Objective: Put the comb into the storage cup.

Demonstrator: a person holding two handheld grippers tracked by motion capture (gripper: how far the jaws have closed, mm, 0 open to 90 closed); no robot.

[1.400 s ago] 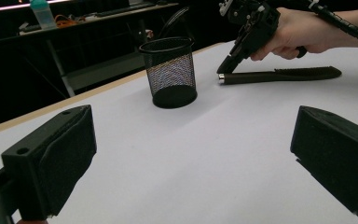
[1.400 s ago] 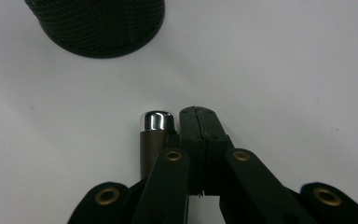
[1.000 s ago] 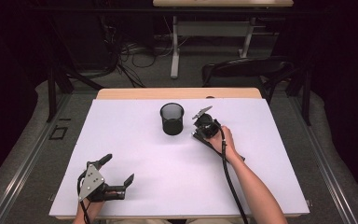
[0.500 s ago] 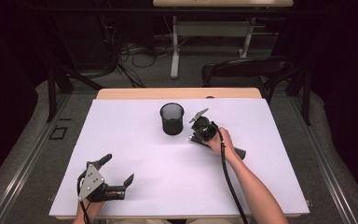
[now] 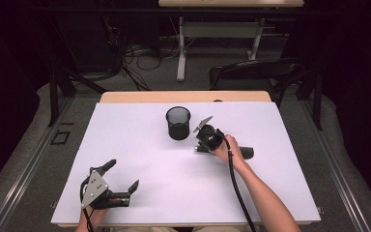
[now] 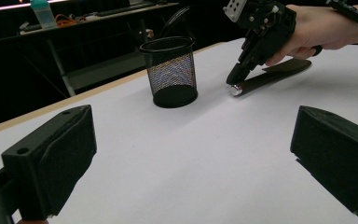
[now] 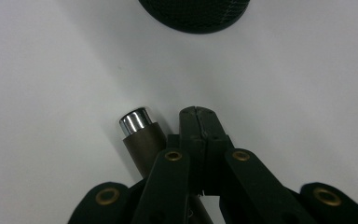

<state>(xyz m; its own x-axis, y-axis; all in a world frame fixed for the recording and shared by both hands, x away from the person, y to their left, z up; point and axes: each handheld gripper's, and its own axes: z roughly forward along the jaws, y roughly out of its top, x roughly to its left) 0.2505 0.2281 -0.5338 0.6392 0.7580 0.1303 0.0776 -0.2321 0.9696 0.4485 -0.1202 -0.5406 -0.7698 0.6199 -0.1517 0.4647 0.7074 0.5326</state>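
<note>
High view: the right tool point(image 5: 199, 143) is seen beside the black cup point(image 5: 178, 123) on the white tabletop point(image 5: 125, 145); the left tool point(image 5: 123, 176) is held wide open and empty.
Left tool view: the brown stick point(image 6: 261, 80) is seen lying flat, near the cup.
Right tool view: the jaws are pressed shut on nothing, with the stick's silver tip just beside them.
Tip: the jaws should be opened first, then put around the stick.
</note>
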